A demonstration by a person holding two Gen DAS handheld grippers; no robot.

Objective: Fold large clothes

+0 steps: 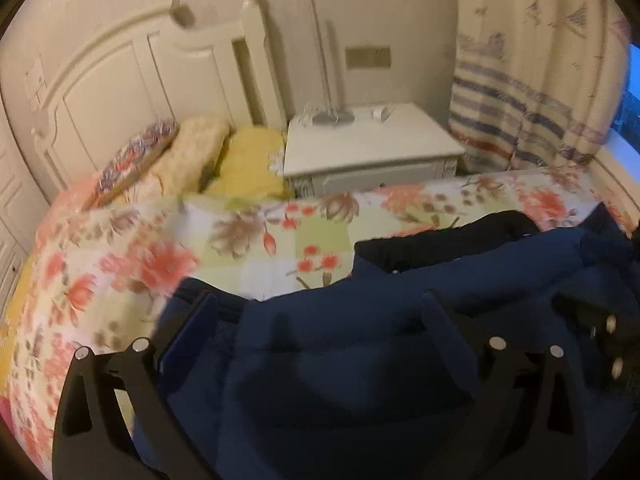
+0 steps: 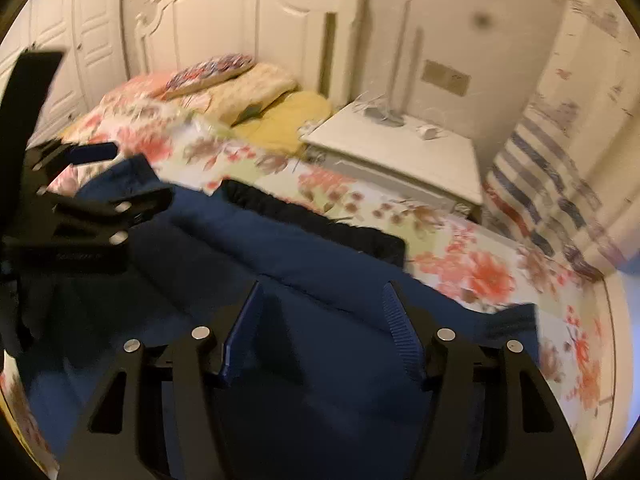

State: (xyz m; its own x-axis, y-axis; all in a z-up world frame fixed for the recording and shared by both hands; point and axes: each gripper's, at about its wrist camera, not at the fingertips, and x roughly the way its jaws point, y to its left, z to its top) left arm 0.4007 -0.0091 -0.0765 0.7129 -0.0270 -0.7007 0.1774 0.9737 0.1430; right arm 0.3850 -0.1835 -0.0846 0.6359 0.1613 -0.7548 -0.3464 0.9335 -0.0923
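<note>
Floral bedspread carries a rumpled navy garment, both claws spread, empty.

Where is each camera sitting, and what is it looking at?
Left wrist: on the left gripper, aimed down at the navy garment on the floral bed; its own open fingers show.
Right wrist: on the right gripper, same garment; its open fingers show, with the left gripper at the left edge.
Shared: garment, bed, nightstand, headboard.

Left gripper and right gripper tilt downward, fingers apart.
</note>
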